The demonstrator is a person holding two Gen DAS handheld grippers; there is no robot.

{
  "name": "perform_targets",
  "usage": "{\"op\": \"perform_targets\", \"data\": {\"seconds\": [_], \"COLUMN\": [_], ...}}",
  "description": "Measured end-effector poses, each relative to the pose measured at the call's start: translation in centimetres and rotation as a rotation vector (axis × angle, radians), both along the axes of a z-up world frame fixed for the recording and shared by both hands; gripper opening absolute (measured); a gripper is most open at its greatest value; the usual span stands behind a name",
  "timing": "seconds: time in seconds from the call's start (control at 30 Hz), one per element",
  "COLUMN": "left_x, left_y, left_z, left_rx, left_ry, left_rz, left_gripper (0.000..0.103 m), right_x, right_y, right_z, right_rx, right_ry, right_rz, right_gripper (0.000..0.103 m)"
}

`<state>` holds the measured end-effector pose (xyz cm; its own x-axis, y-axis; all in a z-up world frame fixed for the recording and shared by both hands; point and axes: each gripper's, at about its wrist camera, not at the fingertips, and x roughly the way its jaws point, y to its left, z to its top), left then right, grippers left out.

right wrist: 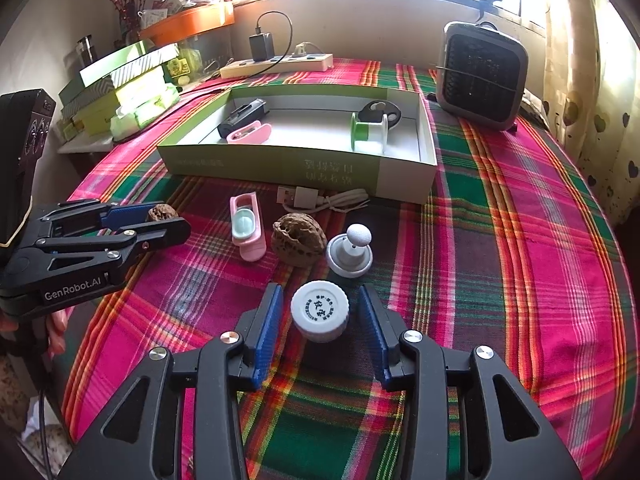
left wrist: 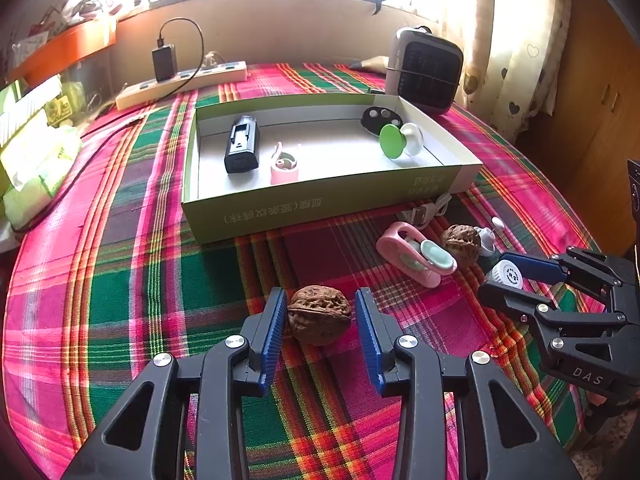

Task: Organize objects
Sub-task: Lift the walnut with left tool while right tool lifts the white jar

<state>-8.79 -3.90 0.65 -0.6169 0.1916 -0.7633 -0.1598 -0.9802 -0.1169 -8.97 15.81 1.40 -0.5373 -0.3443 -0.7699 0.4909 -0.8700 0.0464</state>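
My left gripper (left wrist: 321,318) is open around a brown walnut (left wrist: 319,314) on the plaid cloth; the pads stand just beside it, apart from it. My right gripper (right wrist: 320,318) is open around a white round cap (right wrist: 319,309), with small gaps on both sides. A second walnut (right wrist: 298,239), a pink clip (right wrist: 247,226), a white knob piece (right wrist: 349,251) and a USB cable (right wrist: 320,199) lie between the grippers and the green open box (right wrist: 280,168). The box holds a black device (left wrist: 240,145), a pink item (left wrist: 284,163), a green-and-white spool (right wrist: 369,131) and a black fob (right wrist: 380,110).
A grey fan heater (right wrist: 480,76) stands at the back right. A power strip (right wrist: 276,65) with a black charger lies along the back wall. Stacked green boxes (right wrist: 120,96) sit at the left, off the table edge. The table drops off at the right, beside a curtain.
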Motion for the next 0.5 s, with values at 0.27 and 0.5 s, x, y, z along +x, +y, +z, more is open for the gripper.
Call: {"op": "perform_targets", "data": {"seconds": [0.27,0.5], "left_x": [-0.04,-0.07], "left_y": [-0.03,-0.05], "left_z": [0.03,-0.03], "left_rx": [-0.006,-0.030], "left_ry": [0.004,0.011], "left_rz": [0.005,0.011], "left_gripper": [0.034,0.029], "right_x": [0.01,0.09], "right_y": [-0.02,0.10], "right_z": [-0.01,-0.01], "right_rx": [0.004,0.009], "right_ry": [0.003,0.007], "right_rz": [-0.003,-0.011], "right_gripper": [0.041,0.034]}}
